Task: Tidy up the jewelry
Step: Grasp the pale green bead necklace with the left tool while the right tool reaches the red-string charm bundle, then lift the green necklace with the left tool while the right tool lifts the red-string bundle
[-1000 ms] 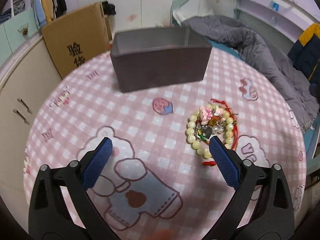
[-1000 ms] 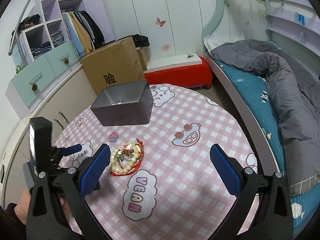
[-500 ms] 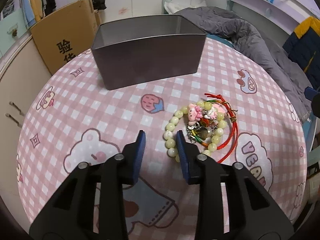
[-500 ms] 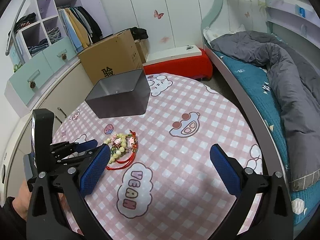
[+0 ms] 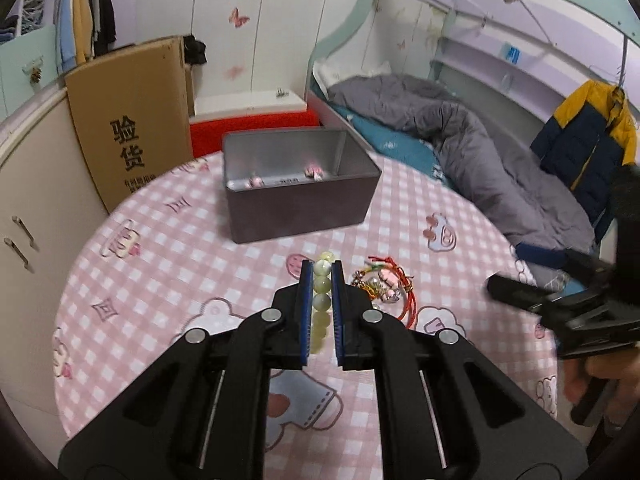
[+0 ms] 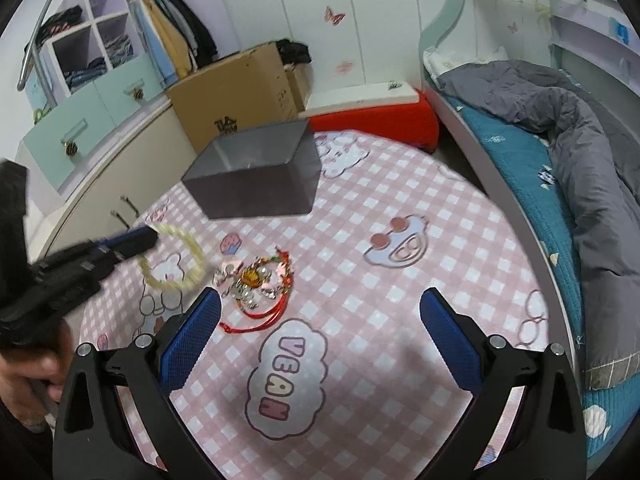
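Pale green bead bracelet [image 5: 322,304] clamped between left gripper [image 5: 320,280] jaws, hanging clear of pink checked table [image 5: 160,280]. Red-cord charm tangle [image 6: 260,280] just ahead of right gripper [image 6: 320,320] jaws, spread wide, empty. Grey rectangular box [image 5: 296,208] beyond.

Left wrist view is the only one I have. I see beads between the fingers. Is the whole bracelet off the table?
Observer: The right wrist view shows the bracelet hanging as a full loop from the left gripper, apparently clear of the cloth.
Operator: Is the right gripper open?
Observer: Yes, the right gripper is open and empty.
Operator: What is under it?
Observer: The cloud print on the cloth; the red cord is beside its left finger.
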Tool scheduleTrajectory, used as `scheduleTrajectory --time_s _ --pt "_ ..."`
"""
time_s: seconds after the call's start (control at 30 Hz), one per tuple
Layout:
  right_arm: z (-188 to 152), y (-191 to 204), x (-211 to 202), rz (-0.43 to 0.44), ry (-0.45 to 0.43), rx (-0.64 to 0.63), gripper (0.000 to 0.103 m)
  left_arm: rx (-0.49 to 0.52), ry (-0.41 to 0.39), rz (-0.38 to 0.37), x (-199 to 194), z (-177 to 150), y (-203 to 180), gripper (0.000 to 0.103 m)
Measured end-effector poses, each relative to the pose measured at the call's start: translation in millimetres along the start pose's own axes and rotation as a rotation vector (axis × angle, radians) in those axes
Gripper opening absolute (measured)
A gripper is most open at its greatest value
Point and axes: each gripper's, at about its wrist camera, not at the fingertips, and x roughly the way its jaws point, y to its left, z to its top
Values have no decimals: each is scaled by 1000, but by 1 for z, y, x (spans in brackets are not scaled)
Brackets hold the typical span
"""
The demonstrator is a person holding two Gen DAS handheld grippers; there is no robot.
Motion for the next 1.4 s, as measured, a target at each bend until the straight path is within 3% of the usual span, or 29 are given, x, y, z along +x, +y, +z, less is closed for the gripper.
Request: scheduleTrajectory --time_s 0.1,0.17,0.33,0.43,0.47,1.1,1.4 --pt "-2 6 17 14 43 -14 85 -6 -13 18 -11 -2 6 9" --pt "-2 9 32 41 80 -18 66 -16 -11 33 -13 -5 13 9" --pt "-1 17 69 57 134 -52 43 -50 1 48 -15 -15 28 9" --pt "0 27 71 102 148 -111 7 -59 6 54 -15 -18 32 9" --pt "-1 31 69 109 147 -132 4 -61 7 54 -15 -18 33 9" --pt "37 28 -16 309 -35 -90 3 -76 -31 40 -29 -14 36 9" --pt "45 34 -31 315 -73 -104 3 -68 -54 3 -35 -8 31 9"
